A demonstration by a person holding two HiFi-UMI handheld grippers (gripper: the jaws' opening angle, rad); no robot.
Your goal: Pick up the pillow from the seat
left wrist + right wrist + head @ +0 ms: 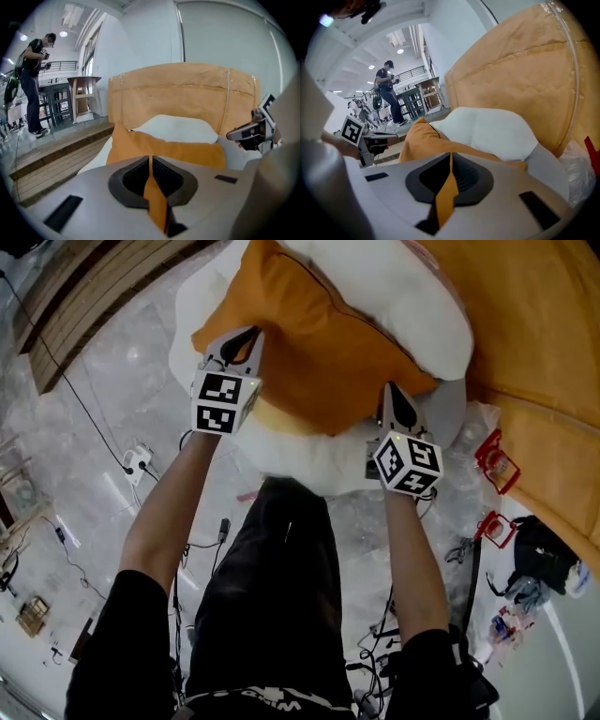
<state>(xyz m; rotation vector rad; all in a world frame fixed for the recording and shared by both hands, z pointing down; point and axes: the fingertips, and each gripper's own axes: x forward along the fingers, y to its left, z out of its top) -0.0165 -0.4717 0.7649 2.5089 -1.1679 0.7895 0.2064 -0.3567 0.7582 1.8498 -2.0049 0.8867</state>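
Note:
An orange pillow point(300, 352) lies on the white seat point(309, 465), with a white pillow point(394, 296) behind it. My left gripper point(246, 337) is shut on the orange pillow's near left edge. My right gripper point(394, 397) is shut on its near right edge. In the left gripper view a fold of orange fabric point(154, 192) is pinched between the closed jaws, and the orange pillow point(178, 151) stretches beyond. The right gripper view shows the same: orange fabric point(446, 192) clamped in the jaws, with the orange pillow point(419, 140) and the white pillow point(492, 131) ahead.
A tan chair back point(183, 89) wrapped in plastic rises behind the pillows. Wooden steps point(84, 306) lie to the left. Cables and a power strip point(141, 460) lie on the floor. Red tags point(497, 460) and a black bag point(544, 554) sit at the right. A person point(33, 79) stands far off.

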